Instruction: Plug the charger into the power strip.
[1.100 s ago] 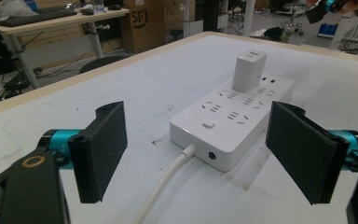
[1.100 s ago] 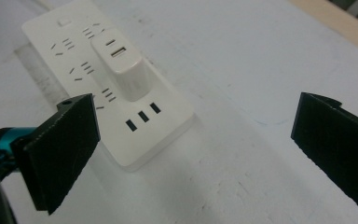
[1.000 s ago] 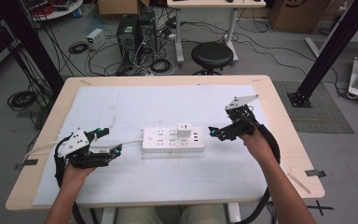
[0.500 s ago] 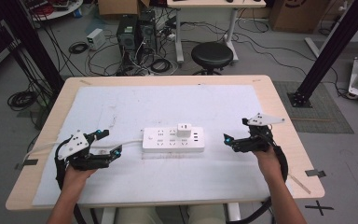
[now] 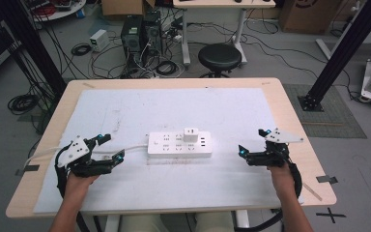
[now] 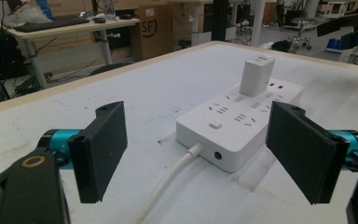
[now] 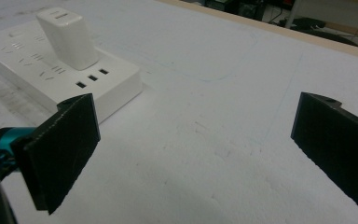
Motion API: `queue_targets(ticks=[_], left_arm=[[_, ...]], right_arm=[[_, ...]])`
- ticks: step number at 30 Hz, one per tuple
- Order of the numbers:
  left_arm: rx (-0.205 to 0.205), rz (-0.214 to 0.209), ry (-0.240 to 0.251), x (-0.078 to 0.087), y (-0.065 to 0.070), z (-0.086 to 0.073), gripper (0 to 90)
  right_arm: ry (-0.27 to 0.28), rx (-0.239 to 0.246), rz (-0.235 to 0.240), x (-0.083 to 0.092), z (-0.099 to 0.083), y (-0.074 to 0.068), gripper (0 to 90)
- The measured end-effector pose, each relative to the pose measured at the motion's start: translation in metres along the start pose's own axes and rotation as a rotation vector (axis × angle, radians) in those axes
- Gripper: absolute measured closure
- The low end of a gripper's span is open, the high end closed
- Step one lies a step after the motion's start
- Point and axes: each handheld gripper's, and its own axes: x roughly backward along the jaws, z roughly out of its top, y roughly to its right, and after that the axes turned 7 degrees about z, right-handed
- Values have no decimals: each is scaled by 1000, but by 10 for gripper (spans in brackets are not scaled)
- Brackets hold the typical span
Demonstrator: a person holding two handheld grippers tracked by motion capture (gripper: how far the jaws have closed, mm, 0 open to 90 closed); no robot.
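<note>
Charger (image 5: 191,135) sits plugged in the strip (image 5: 179,145) at tabletop center. Left gripper (image 5: 110,148) at 9 o'clock and right gripper (image 5: 251,143) at 3 both gape empty; no grasp yet.

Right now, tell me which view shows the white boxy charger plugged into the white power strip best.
The left gripper view: the white boxy charger stands upright, whole and sharp. The right gripper view shows it close but blurred; the high view shows just its small top.

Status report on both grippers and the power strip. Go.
Left gripper open, right gripper open, both empty. Power strip between them, untouched, white charger plugged in. Nothing in the way.
</note>
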Motion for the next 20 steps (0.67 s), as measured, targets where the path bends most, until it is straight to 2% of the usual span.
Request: queue_targets(ticks=[5,20], left_arm=[[1,2,-3,0,0,-1,206],[3,8,-6,-2,0,-1,206]], right_arm=[[37,-4,-13,2,-12,-1,10],[43,-35,-7,0,-23,2,9]])
